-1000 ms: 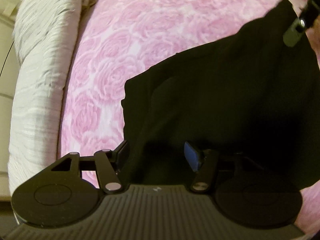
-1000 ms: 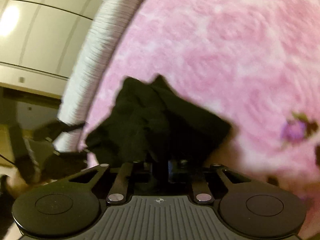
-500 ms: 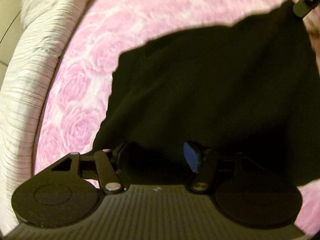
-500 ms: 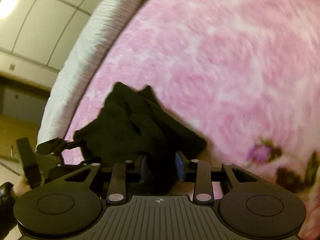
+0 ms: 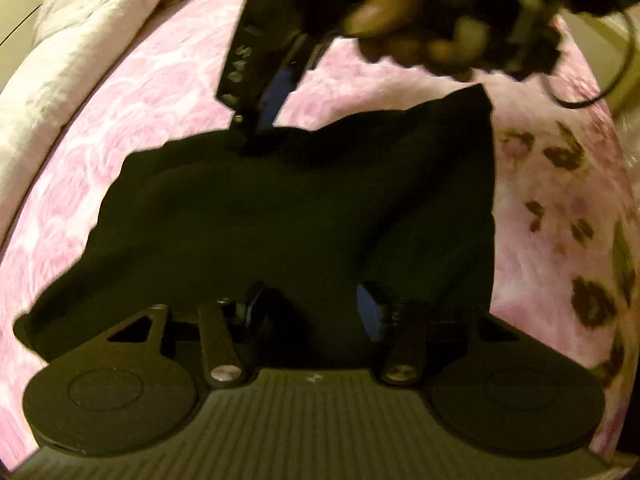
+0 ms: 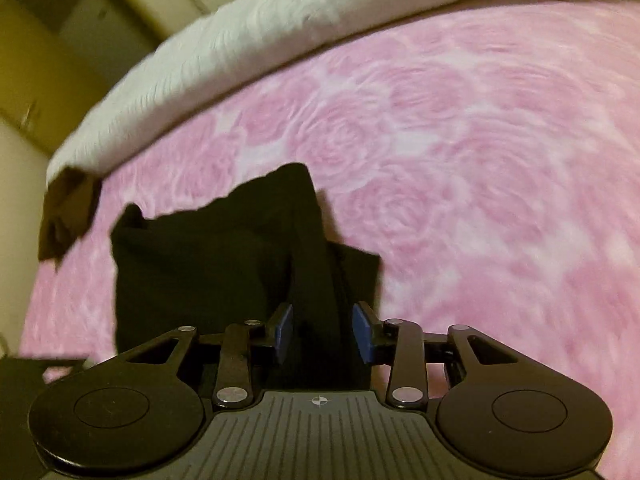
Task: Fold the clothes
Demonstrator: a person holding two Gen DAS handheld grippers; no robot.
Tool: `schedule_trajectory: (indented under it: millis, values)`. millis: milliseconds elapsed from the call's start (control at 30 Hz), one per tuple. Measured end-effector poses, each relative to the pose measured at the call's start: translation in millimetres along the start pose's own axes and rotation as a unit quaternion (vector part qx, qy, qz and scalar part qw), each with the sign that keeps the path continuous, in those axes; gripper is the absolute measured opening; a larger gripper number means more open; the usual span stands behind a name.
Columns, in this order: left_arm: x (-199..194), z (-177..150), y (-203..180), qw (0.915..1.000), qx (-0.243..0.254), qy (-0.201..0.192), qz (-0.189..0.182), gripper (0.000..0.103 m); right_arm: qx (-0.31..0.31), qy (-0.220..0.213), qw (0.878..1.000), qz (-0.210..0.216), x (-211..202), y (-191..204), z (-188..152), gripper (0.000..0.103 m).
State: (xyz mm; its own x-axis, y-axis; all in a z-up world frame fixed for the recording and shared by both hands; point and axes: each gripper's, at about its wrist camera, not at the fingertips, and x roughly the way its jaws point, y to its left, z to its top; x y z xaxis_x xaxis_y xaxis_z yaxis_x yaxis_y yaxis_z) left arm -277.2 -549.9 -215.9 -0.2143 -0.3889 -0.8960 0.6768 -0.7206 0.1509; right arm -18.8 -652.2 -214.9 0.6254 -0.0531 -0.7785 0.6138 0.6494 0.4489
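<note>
Right wrist view: right gripper (image 6: 322,330) opening, letting a ridge of the dark cloth garment (image 6: 208,256) settle onto the pink rose-patterned blanket (image 6: 460,152), while left gripper (image 5: 312,308) narrows over the fabric, seemingly pinning the fold.

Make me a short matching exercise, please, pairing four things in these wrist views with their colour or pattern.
Things:
1. garment
2. blanket
3. bolster along the blanket's far edge
4. pads of the right gripper

Descriptions:
A. blue
B. pink with a rose pattern
C. plain black
D. white, ribbed texture

Pairs: 1-C, 2-B, 3-D, 4-A
</note>
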Motion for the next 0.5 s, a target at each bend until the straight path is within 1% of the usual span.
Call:
schedule_trajectory:
  millis: [133,300,333,367,433,467,500]
  values:
    - [-3.9,-3.9,4.5,0.9996,-0.026,-0.009,0.006,0.045,-0.012,0.010,1.000,0.021,31.5,-7.0,22.8,0.037]
    - [-5.6,-6.4,6.8,0.9987,-0.047,-0.016,0.011,0.046,-0.014,0.016,0.999,0.045,57.5,-3.6,51.3,0.037]
    - [-5.7,-5.8,7.0,0.9985,-0.051,-0.016,0.012,0.046,-0.017,0.021,0.999,0.043,62.8,-0.7,56.3,0.028]
    - [-6.3,-4.3,6.3,0.9984,-0.051,-0.017,0.014,0.046,-0.031,0.023,0.999,0.032,65.5,4.8,60.0,0.019]
    - [-11.5,-1.1,4.4,0.9983,-0.046,-0.029,0.021,0.046,-0.075,0.016,0.997,0.023,58.6,22.6,64.0,0.008]
    - [-14.8,0.5,3.3,0.9981,-0.043,-0.038,0.025,0.045,-0.095,0.007,0.995,0.023,52.7,31.7,66.0,0.007]
    - [-16.9,1.9,2.2,0.9978,-0.040,-0.044,0.030,0.045,-0.102,-0.005,0.994,0.037,45.7,38.2,69.3,0.006]
